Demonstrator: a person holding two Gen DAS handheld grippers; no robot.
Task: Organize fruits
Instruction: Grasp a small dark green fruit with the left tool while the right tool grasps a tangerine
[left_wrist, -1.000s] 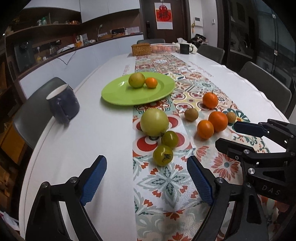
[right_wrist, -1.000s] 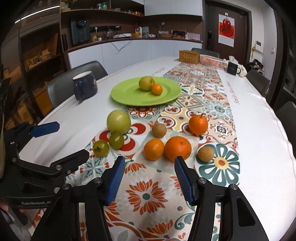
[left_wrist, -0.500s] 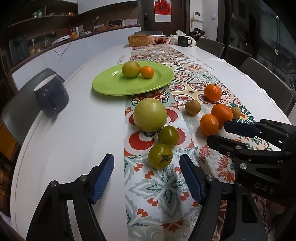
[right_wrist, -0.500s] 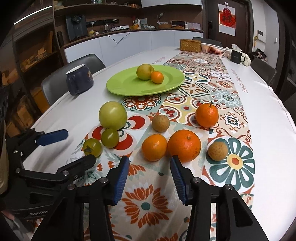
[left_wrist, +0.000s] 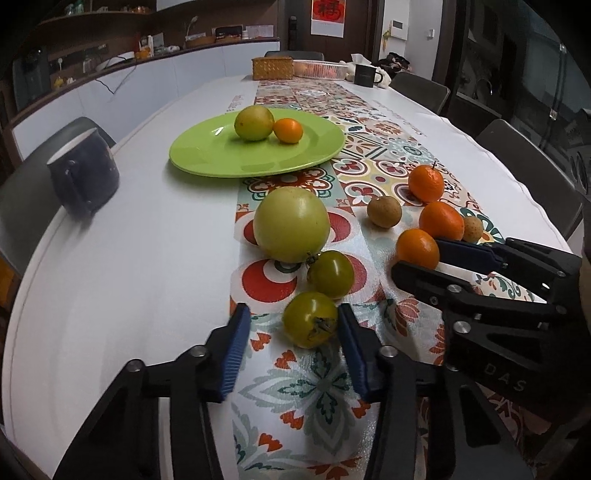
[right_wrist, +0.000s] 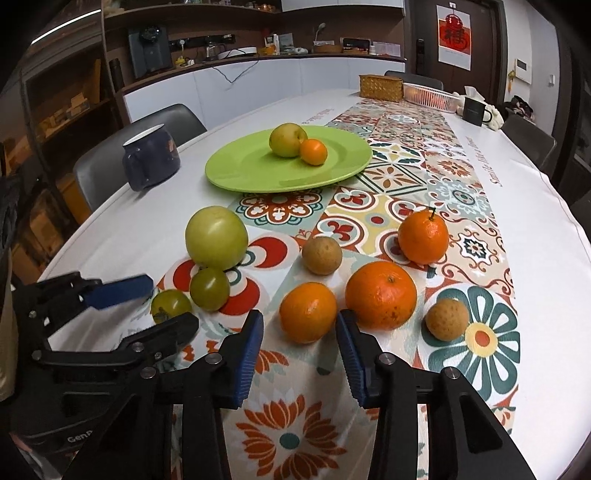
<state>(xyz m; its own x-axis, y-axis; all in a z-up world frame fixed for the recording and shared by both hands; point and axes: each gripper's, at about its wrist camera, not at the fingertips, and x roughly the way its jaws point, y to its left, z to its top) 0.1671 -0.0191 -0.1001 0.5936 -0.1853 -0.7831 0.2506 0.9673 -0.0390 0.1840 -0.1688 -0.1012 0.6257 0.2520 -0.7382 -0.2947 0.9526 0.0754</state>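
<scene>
A green plate (left_wrist: 221, 155) (right_wrist: 240, 170) holds a yellow-green fruit (left_wrist: 254, 122) and a small orange (left_wrist: 287, 130). On the patterned runner lie a big green fruit (left_wrist: 291, 223), two small green tomatoes, three oranges and two brown fruits. My left gripper (left_wrist: 291, 325) is open, its blue pads on either side of the near green tomato (left_wrist: 310, 325) (right_wrist: 171, 305); the right pad is close to it. My right gripper (right_wrist: 300, 325) is open, with the near small orange (right_wrist: 307, 312) (left_wrist: 417, 248) just ahead between its pads.
A dark blue mug (left_wrist: 83, 173) (right_wrist: 149, 160) stands left of the plate. The second tomato (left_wrist: 330, 274) and a large orange (right_wrist: 381, 295) sit close to the grippers. A wicker box (left_wrist: 272, 68), a basket and a black mug stand at the far end. Chairs ring the table.
Both grippers have moved forward and lower toward the fruit. The left pads have narrowed around the near green tomato; the right pads now flank the near small orange.
</scene>
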